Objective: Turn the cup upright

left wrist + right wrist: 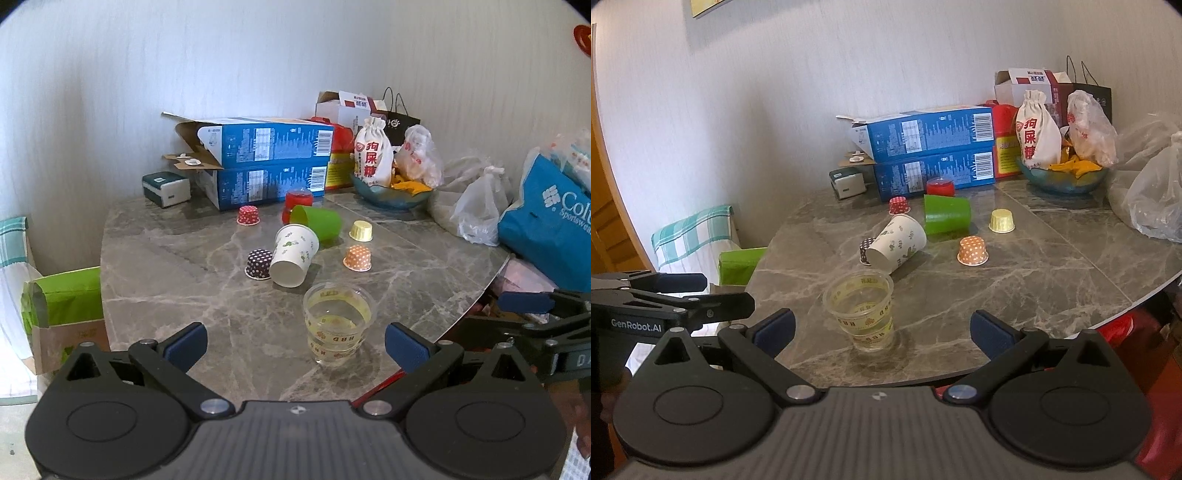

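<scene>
Clear cup (338, 325) upright on counter (177, 258) near front edge, just ahead of both tongs, untouched. Left tongs (295, 345) spread apart, empty; right tongs (882, 328) same. White paper cup (897, 243) and green cup (946, 219) on their sides farther back, probably touching.

We record two blue cartons (266, 162) stacked far ahead of the left claw (295, 345), against the wall, the upper one with its flap open. Ahead and to the left sits a green-and-white tissue box (166, 188). Ahead and to the right, a blue bowl (391, 197) holds a white drawstring pouch (372, 151) and a plastic bag (419, 155). Further right stands a blue shopping bag (543, 236). All rest on the marble table (166, 295). Off its edge, left of the claw, we note a green box (62, 302).
</scene>
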{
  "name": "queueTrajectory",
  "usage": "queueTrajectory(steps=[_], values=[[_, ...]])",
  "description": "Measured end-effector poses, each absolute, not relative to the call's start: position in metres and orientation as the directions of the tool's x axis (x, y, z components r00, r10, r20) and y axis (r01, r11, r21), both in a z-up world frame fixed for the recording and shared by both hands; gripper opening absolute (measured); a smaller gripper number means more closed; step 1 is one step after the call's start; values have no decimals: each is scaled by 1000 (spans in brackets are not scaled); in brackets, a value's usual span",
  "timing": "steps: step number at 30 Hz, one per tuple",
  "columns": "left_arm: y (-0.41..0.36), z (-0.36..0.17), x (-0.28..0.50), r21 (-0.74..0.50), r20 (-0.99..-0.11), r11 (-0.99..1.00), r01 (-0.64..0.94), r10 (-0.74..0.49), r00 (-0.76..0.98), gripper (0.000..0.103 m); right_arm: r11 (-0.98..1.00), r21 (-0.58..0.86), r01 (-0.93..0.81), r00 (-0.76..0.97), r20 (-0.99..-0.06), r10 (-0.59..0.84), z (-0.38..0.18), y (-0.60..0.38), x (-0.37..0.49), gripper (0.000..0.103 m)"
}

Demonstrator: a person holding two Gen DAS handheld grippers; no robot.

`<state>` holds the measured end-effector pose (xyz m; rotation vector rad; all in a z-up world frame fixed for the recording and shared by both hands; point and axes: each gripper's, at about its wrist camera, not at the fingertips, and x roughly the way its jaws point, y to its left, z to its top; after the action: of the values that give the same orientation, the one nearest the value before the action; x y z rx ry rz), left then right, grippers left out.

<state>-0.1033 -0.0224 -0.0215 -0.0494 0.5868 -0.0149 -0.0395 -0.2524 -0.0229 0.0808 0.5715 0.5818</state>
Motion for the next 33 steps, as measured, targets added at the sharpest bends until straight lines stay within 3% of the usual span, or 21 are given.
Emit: queueTrajectory(steps=[33], values=[[-19, -24, -102, -64, -545, 998, 0, -35, 837, 103, 833, 223, -506, 681, -490, 545, -26, -241, -36, 102]])
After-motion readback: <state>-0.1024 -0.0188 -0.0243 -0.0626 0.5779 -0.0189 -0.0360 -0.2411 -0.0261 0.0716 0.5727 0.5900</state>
